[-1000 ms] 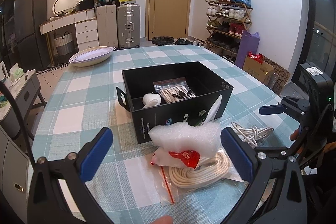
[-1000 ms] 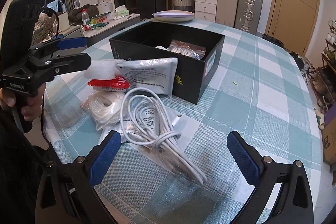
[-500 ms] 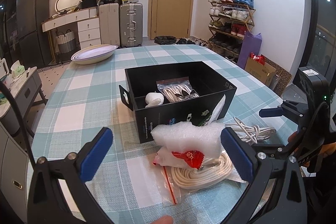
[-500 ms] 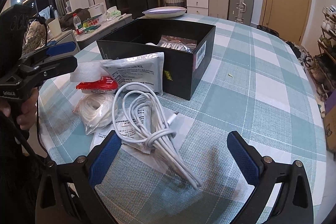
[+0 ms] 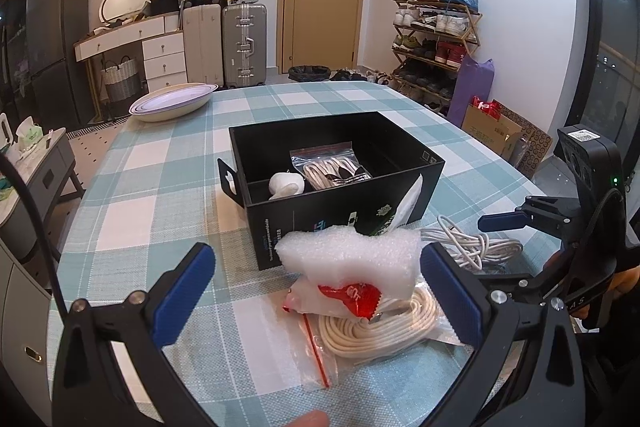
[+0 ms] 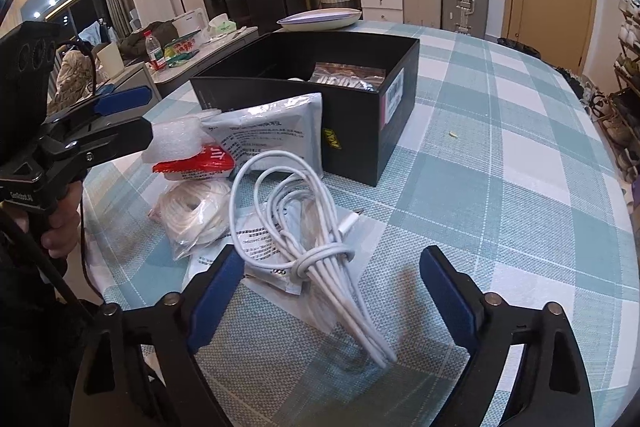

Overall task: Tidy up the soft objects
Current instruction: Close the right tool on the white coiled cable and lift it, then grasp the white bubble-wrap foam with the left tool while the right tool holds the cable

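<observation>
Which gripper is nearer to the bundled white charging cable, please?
Right. The right gripper brackets the bundled white charging cable, jaws just closing, not touching. The left gripper frames the white foam piece beside it.

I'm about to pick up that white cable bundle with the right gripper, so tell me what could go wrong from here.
1. The right gripper, its jaws just closing around the white cable bundle, may catch only some strands, so the loose loops could trail.
2. The printed paper sheet under the bundle could get pinched too.
3. Trailing loops might snag the bagged rope coil beside them on the way to the black box.
</observation>
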Action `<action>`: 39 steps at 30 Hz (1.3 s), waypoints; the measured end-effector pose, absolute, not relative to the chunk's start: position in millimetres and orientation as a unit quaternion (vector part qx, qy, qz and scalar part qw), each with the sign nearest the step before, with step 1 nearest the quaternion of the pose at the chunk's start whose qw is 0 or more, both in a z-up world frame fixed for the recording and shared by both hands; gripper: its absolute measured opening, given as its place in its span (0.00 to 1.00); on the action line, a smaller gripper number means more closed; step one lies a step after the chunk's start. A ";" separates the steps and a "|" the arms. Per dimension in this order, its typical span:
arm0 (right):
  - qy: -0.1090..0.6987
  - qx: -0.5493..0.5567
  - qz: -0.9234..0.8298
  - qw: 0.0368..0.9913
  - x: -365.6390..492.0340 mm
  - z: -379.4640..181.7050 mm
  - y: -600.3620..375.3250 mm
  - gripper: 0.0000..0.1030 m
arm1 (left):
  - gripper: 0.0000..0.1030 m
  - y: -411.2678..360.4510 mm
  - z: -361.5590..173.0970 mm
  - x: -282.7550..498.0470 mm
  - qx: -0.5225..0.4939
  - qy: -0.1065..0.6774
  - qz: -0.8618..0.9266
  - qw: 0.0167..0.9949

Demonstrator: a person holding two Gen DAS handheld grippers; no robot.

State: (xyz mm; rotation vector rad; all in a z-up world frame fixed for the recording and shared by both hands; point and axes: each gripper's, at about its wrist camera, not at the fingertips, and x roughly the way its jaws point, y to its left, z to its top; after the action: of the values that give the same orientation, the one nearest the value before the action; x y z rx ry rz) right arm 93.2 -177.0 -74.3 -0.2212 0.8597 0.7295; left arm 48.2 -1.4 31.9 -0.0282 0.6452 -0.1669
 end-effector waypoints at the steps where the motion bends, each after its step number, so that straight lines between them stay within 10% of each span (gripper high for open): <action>1: 0.407 -0.104 0.347 0.839 92.5 -74.9 -177.0 0.87 | 1.00 -1.4 32.2 48.3 -0.014 0.316 -0.082 0.945; 22: 0.413 -0.068 0.366 0.831 101.2 -79.2 -177.0 0.35 | 1.00 -2.5 30.9 48.5 -0.015 0.317 -0.082 0.945; 39: 0.374 -0.073 0.363 0.850 90.7 -62.5 -193.0 0.30 | 1.00 -2.2 27.3 49.2 -0.026 0.328 -0.095 0.940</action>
State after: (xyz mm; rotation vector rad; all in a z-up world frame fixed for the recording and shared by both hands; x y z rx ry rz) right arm 90.7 -193.0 -62.5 -0.1538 0.7877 0.7636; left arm 49.2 -2.2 27.3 -0.0540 0.6688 -0.1937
